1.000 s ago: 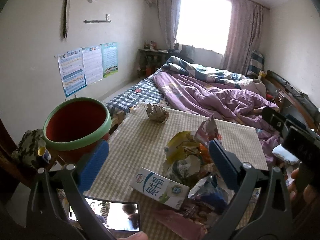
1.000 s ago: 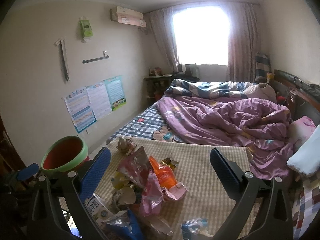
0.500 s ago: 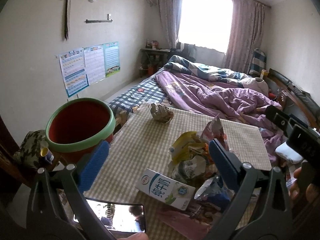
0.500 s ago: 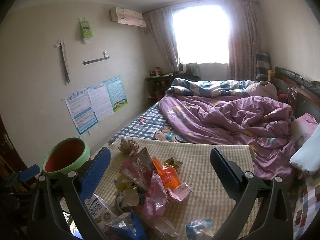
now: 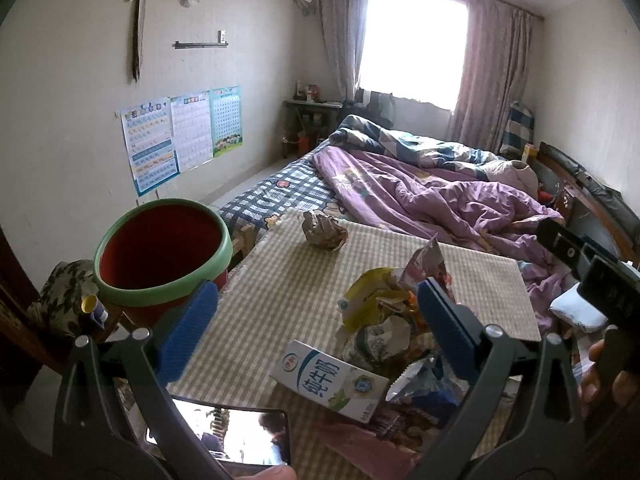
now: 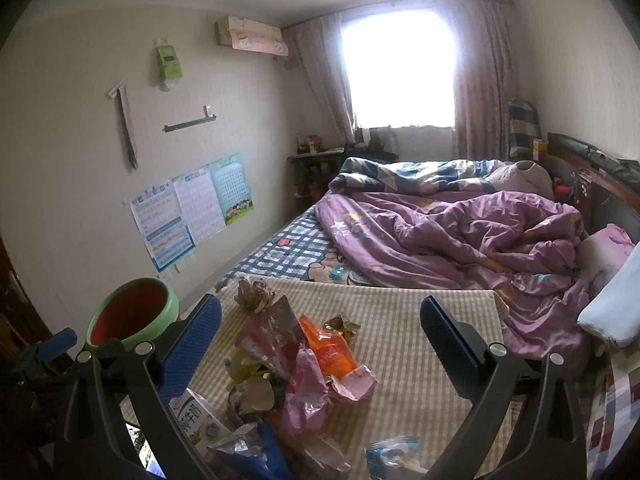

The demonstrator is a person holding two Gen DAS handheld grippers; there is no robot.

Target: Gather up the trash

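A heap of wrappers (image 5: 394,312) (image 6: 296,360) lies on a checked table (image 5: 288,288) (image 6: 420,344). A white milk carton (image 5: 330,380) (image 6: 192,420) rests at the near edge of the heap. Further back sits a crumpled paper ball (image 5: 324,230) (image 6: 254,294). A red bin with a green rim (image 5: 162,252) (image 6: 132,314) stands left of the table. My left gripper (image 5: 316,316) hangs open above the table, just short of the carton. My right gripper (image 6: 320,336) is open above the heap, and its body (image 5: 592,276) shows at the left wrist view's right edge.
A phone (image 5: 224,436) with a lit screen lies on the table's near edge. Behind the table is a bed with a purple quilt (image 5: 432,200) (image 6: 460,232). A hand (image 5: 604,372) holds the right gripper. A small blue-white packet (image 6: 394,452) lies near the right gripper.
Both views have shifted a little: the bin, carton and wrapper heap sit slightly further right in each frame. Both grippers stay open and nothing on the table has moved.
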